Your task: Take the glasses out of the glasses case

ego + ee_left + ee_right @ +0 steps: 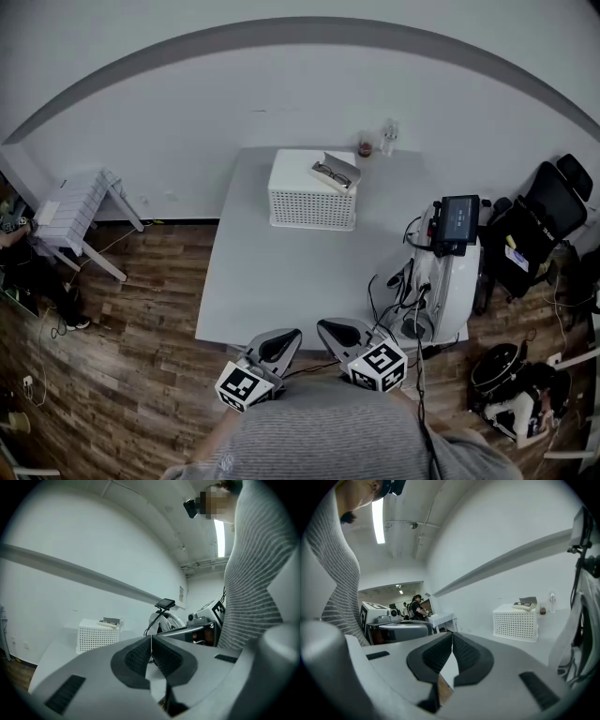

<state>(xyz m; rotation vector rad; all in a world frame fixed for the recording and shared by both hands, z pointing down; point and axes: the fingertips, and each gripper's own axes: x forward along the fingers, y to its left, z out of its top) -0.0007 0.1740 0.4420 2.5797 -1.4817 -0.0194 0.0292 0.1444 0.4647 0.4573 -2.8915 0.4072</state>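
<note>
1. Closest in, the left gripper (292,336) is hanging over the near edge of the table (281,267), well apart from the basket (312,202), jaws pressed together on nothing.
2. Just beside it, the right gripper (325,327) is hovering, equally far from the basket, jaws likewise closed and empty.
3. On top of the basket, toward its right end, the glasses case (344,175) is lying open.
4. Inside it, the glasses (330,172) are resting.

The tabletop (281,272) has a smooth, matt, light-grey surface, and the basket (312,208) is white perforated plastic. The floor (141,300) is wood-grain planking with a low sheen. The left gripper (151,638) and right gripper (452,634) have matt grey plastic shells with dark, finely textured pads (137,658).
</note>
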